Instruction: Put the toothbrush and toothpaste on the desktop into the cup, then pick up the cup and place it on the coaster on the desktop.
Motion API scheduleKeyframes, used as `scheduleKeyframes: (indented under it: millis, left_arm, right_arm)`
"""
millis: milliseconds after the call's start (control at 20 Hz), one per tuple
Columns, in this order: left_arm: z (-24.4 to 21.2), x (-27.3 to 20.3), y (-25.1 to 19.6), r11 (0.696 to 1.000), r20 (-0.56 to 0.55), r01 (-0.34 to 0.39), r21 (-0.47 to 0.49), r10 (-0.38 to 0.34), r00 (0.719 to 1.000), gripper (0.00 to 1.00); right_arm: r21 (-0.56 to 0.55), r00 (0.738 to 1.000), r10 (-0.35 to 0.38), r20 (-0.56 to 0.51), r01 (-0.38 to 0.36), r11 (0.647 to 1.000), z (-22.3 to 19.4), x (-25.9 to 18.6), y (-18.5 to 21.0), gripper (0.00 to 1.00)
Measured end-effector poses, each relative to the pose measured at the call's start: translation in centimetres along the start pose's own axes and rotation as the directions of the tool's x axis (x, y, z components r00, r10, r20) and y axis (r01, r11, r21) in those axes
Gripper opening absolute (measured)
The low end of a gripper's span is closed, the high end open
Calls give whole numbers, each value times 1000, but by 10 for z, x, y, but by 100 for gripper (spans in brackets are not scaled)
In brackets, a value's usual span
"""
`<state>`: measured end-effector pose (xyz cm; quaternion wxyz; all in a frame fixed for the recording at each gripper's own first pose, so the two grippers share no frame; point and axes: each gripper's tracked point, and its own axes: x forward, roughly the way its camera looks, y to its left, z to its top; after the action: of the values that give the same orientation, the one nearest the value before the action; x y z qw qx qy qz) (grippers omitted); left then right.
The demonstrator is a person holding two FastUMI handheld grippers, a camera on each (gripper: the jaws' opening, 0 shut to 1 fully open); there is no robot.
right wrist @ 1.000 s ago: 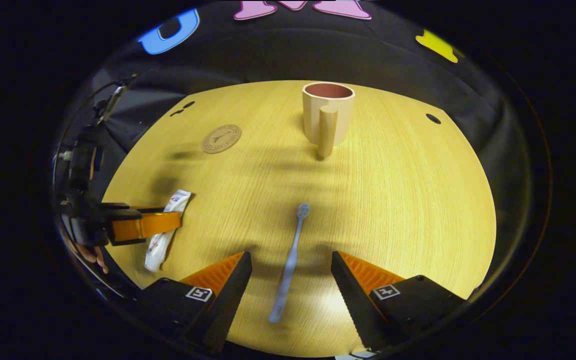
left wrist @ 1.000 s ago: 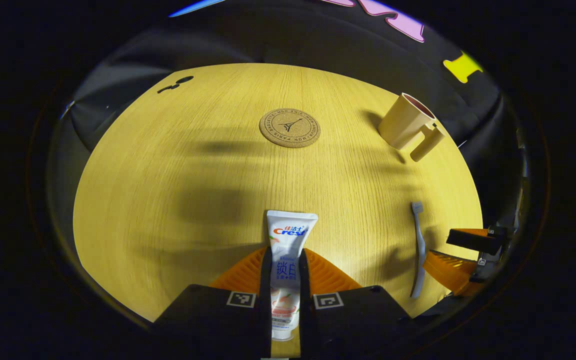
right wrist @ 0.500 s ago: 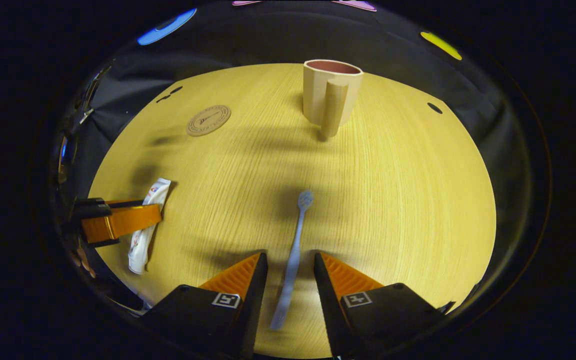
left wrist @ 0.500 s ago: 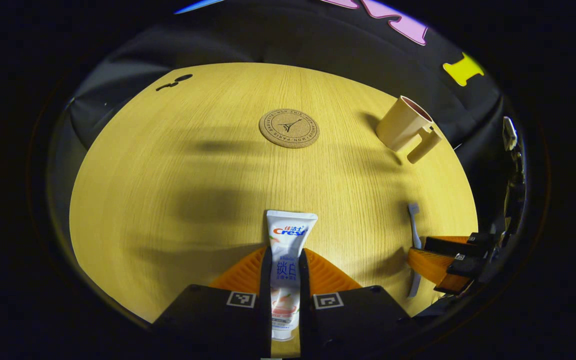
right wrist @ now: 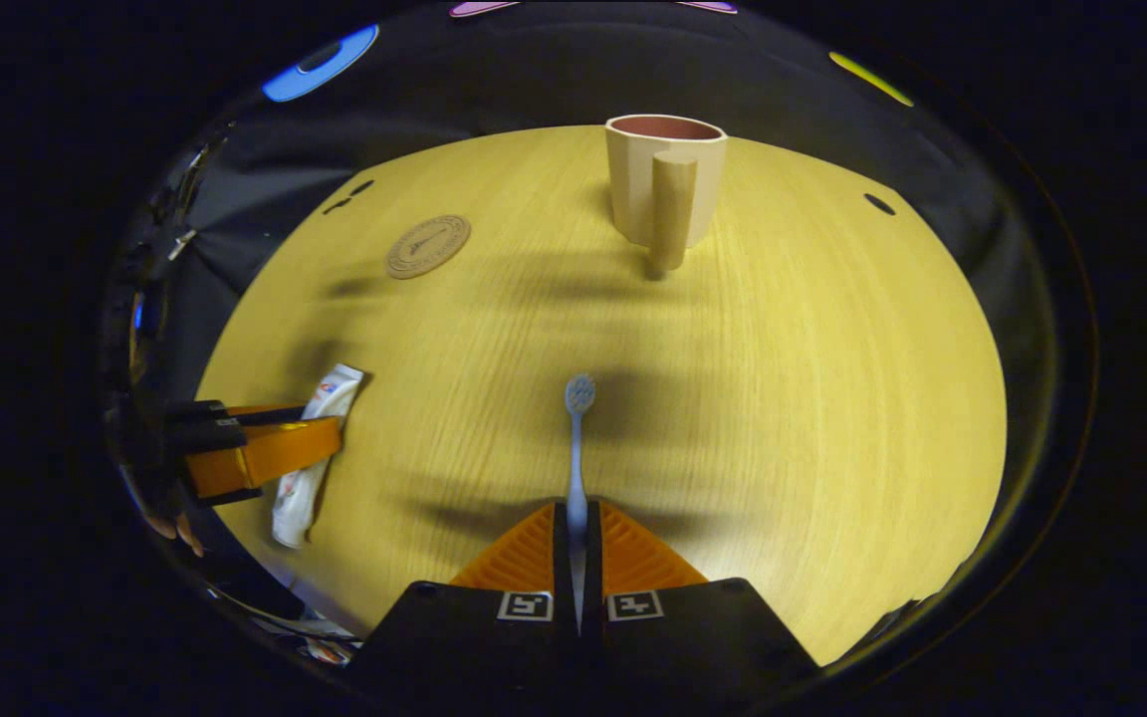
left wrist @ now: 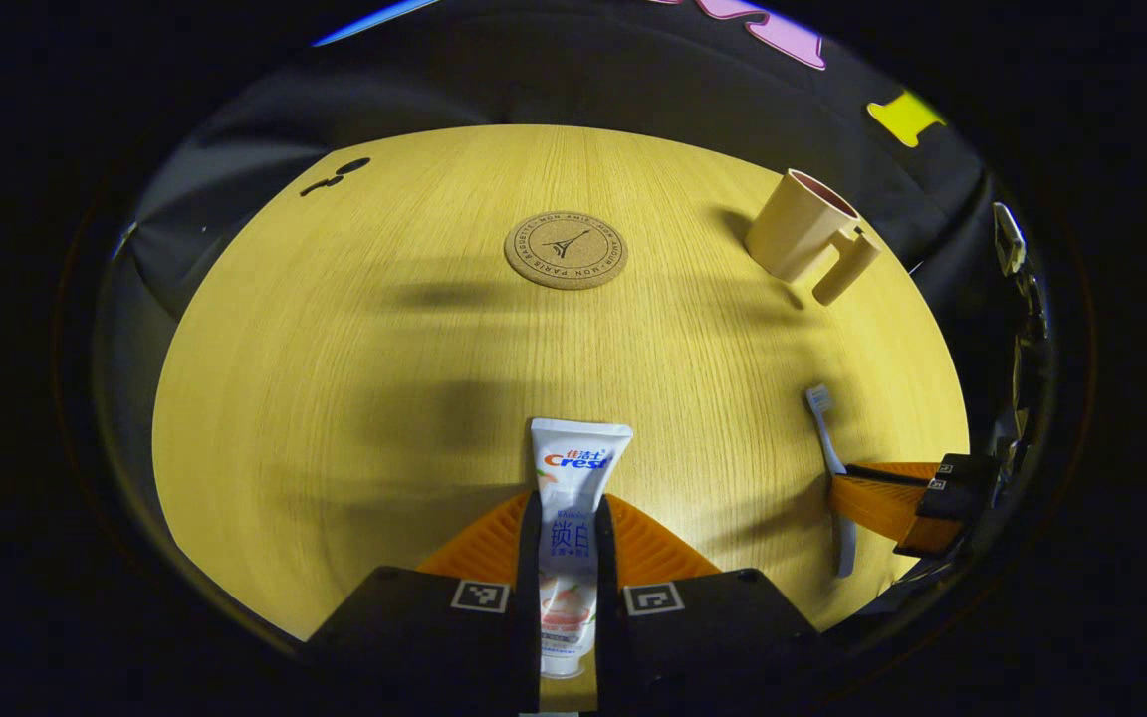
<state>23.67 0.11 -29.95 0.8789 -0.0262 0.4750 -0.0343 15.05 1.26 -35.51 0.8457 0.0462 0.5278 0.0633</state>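
Two grips: my left gripper (left wrist: 568, 518) is clamped on the toothpaste (left wrist: 573, 488), my right gripper (right wrist: 577, 523) on the toothbrush (right wrist: 576, 438); cup (right wrist: 663, 184) upright ahead.

Left gripper (left wrist: 568, 518) and right gripper (right wrist: 577, 528) both clamped, held low.

Open desktop (right wrist: 783, 398) around upright cup (right wrist: 663, 179)
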Motion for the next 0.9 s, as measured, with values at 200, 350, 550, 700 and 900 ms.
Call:
scheduleKeyframes:
  millis: [200, 350, 550, 700, 900]
  left_arm:
    - [0, -1, -1, 1000, -3, -13, 11, 13, 1000, 28]
    - [-1, -5, -3, 1000, 7, 4, -27, -3, 1000, 27]
    - [0, -24, -5, 992, 83, 55, -116, -46, 996, 27]
    - [9, -45, -5, 987, 149, 78, -143, -56, 987, 27]
    - [34, -79, -17, 986, 240, 108, -126, -75, 968, 27]
  right_arm:
    - [-13, 999, 6, 32, -6, 1000, 4, -8, -13, 5]
    - [29, 994, 32, 102, -35, 999, 23, -24, -18, 5]
    - [27, 982, 42, 187, -47, 999, 33, -50, -26, 5]
    - [10, 968, 26, 250, -30, 1000, 39, -74, -31, 5]
    - [26, 952, 43, 304, -53, 998, 56, -93, -31, 5]
